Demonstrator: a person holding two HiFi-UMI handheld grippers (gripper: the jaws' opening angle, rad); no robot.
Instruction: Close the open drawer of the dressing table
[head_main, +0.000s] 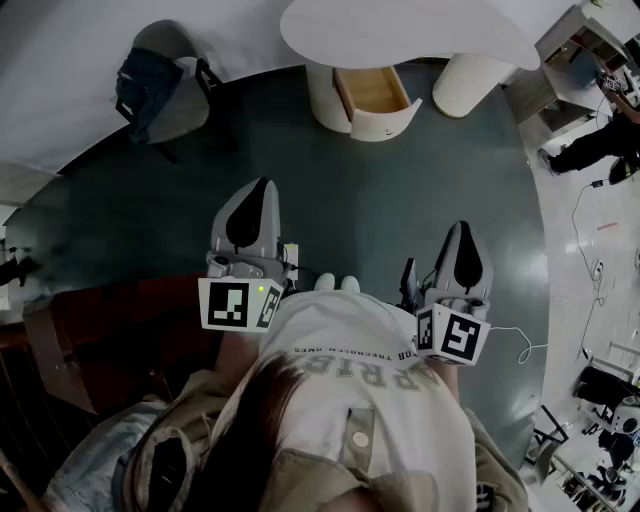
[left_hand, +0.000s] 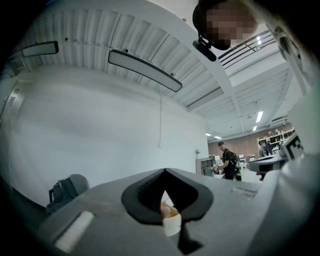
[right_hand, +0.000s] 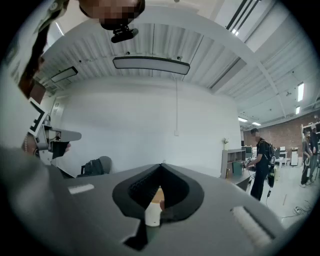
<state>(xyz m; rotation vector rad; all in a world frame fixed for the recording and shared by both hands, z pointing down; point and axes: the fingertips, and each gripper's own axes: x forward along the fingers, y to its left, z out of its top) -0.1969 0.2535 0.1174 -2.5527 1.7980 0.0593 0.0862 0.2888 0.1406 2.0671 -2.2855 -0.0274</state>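
Observation:
The white dressing table (head_main: 400, 30) stands at the far side of the dark floor. Its drawer (head_main: 375, 100) is pulled out, showing a wooden inside and a rounded white front. I hold both grippers level near my chest, well short of the table. My left gripper (head_main: 262, 187) is shut with nothing in it, and so is my right gripper (head_main: 462, 230). In the left gripper view the shut jaws (left_hand: 165, 172) leave a small gap, through which a bit of the drawer (left_hand: 170, 218) shows. The right gripper view shows the same: shut jaws (right_hand: 161, 166), drawer (right_hand: 152, 212) beyond them.
A grey chair with a dark backpack (head_main: 160, 85) stands at the back left by the white wall. Dark brown furniture (head_main: 90, 340) is close on my left. A person (head_main: 600, 140) stands at the far right near desks, with cables (head_main: 590, 240) on the pale floor there.

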